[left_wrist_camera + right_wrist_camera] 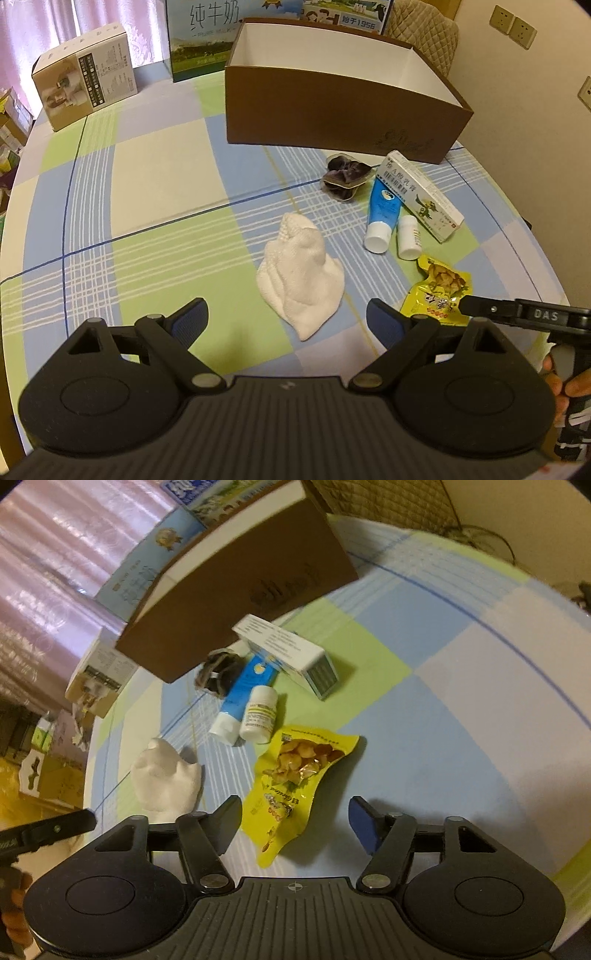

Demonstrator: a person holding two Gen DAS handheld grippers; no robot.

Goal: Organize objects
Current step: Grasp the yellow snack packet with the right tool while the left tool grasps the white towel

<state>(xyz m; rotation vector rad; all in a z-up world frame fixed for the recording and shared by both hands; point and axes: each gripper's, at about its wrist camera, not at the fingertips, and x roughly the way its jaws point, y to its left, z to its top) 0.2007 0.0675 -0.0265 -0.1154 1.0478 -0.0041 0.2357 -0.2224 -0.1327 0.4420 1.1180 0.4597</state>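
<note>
While both grippers hang over the checked tablecloth point(147, 177), the things to be sorted lie loose in front of a brown box point(332, 107) that stands open at the far side of the table, its white inside showing; the left gripper point(286, 321) has its jaws wide apart with nothing between them, and the near end of a crumpled white cloth point(301, 273) lies just beyond the gap; the right gripper point(295, 823) points down at a yellow snack packet point(291, 786), its jaws standing apart on either side of the packet's near end, and the pads do not press on it; in the left view that packet point(439, 291) lies to the right of the cloth, with a black finger of the right gripper reaching in over its near right corner; further off, a blue tube with a white cap point(382, 218) and a small white bottle point(408, 236) lie side by side, touching or nearly so; a long white medicine carton point(421, 194) lies just right of them, slanting towards the box; a dark crumpled wrapper point(345, 177) sits just left of the tube's far end, near the box's front wall; a printed carton point(86, 88) stands well apart at the far left, and a blue milk carton point(199, 37) stands behind the box; a person's fingers point(565, 384) show at the right edge of the left view
</note>
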